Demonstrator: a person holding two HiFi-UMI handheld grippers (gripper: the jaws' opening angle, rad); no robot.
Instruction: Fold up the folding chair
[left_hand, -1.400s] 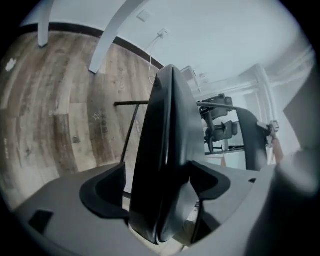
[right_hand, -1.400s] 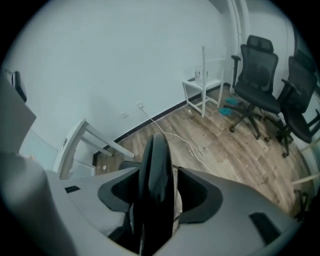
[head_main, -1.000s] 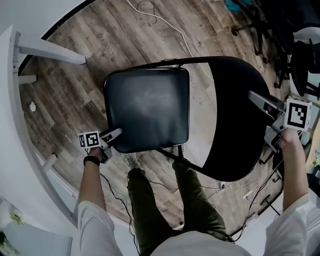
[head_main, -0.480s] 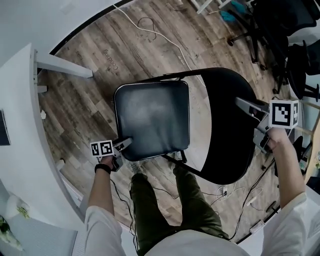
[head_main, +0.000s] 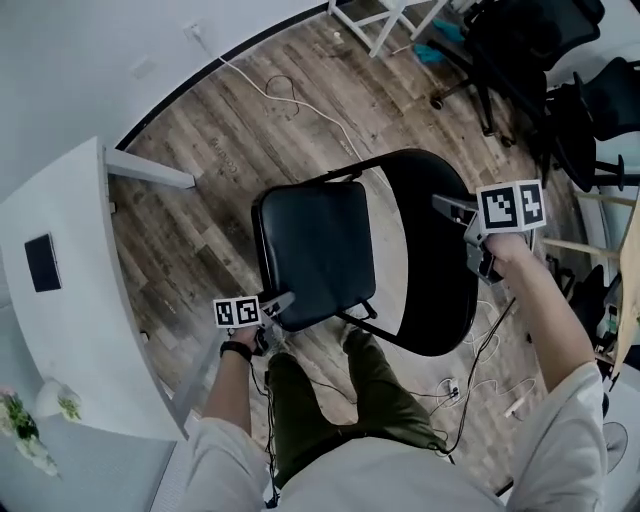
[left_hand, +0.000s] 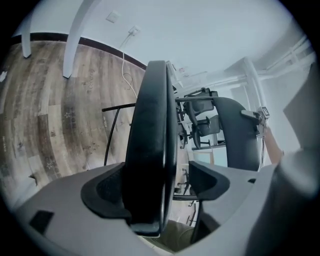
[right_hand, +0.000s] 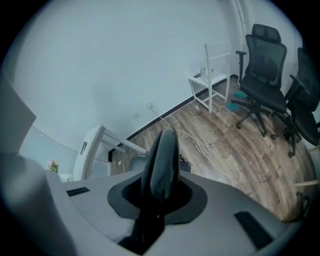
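The chair (head_main: 345, 181) looks half folded: right gripper (head_main: 446, 206) clamps the backrest (head_main: 432, 270); left gripper (head_main: 284, 300), jaws apart, straddles the seat (head_main: 315, 250), not yet against the backrest.

Even, soft light (fisheye-bent edges)

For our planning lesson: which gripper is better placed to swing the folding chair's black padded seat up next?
Left. The left gripper straddles the front edge of the black padded seat; the right gripper clamps the black curved backrest.
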